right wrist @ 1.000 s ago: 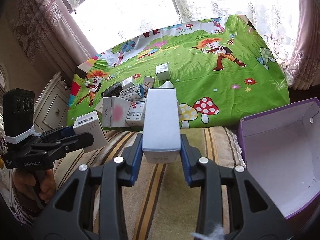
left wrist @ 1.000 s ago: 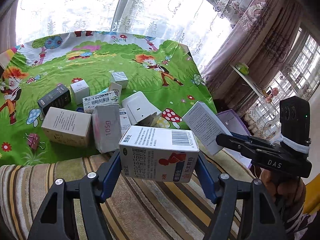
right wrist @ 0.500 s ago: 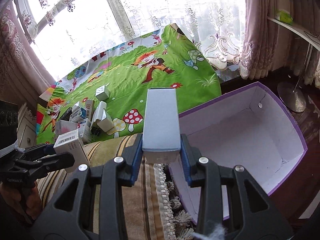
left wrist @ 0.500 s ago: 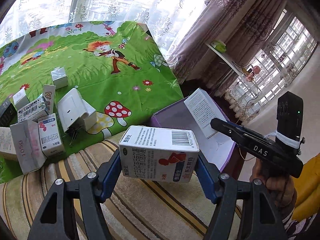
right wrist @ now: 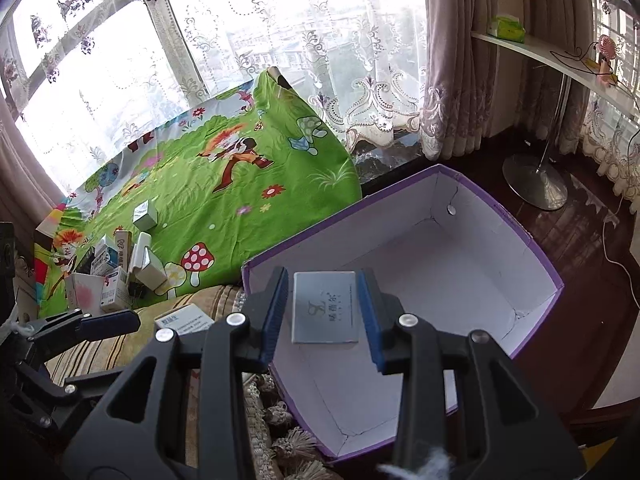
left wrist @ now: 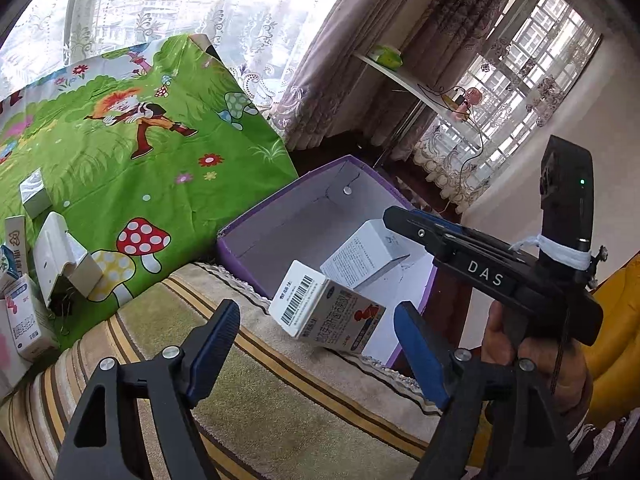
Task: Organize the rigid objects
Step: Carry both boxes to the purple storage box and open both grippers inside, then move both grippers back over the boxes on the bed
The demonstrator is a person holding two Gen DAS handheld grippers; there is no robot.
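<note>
Item: purple cardboard bin [right wrist: 536, 264], white inside. Our left tongs [left wrist: 316, 344], jaws just opened, spread; white barcode carton [left wrist: 328, 312] loose over the bin's near rim, may tumble outside. Our right tongs [right wrist: 324, 312], just loosened, flank grey carton [right wrist: 324, 308], perhaps landing crooked.

Not legible or not fully seen, from my two grippers:
- Carton pile [left wrist: 24, 312]: cut by the left wrist view's left edge; print too small to read.
- Purple box [right wrist: 536, 256]: near corner hidden behind my right gripper [right wrist: 322, 316].
- Barcode carton [right wrist: 185, 320]: only its top shows in the right wrist view.
</note>
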